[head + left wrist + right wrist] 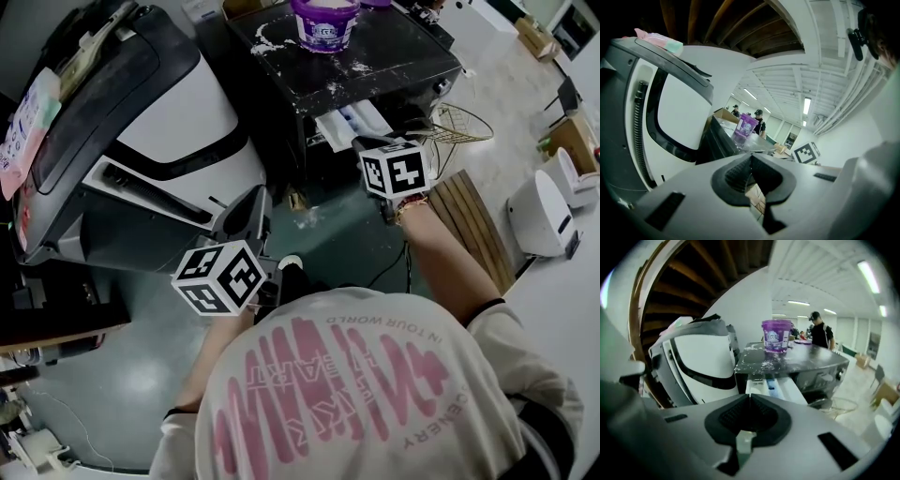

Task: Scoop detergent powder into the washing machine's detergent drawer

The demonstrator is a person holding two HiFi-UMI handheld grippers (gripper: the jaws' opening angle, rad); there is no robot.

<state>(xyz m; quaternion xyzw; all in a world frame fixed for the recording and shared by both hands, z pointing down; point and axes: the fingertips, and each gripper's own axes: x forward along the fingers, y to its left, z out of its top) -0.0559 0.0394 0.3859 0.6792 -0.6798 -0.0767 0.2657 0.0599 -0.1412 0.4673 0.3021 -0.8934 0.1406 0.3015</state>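
Powder-dusted washer top (384,61) with purple tub (324,22), drawer (349,125) below, contents unclear; left tongs (751,157), right tongs (749,397) closed.

At the top edge of the head view the purple plastic tub (324,23) is cut off, and its label is too small to read. The white open detergent drawer (339,124) is partly hidden behind the right gripper (362,143). Low between that gripper's closed jaws, a pale blurred strip (743,442) cannot be identified.

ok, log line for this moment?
left gripper: shut | right gripper: shut, facing open drawer | detergent tub: on washer top, powder spilled
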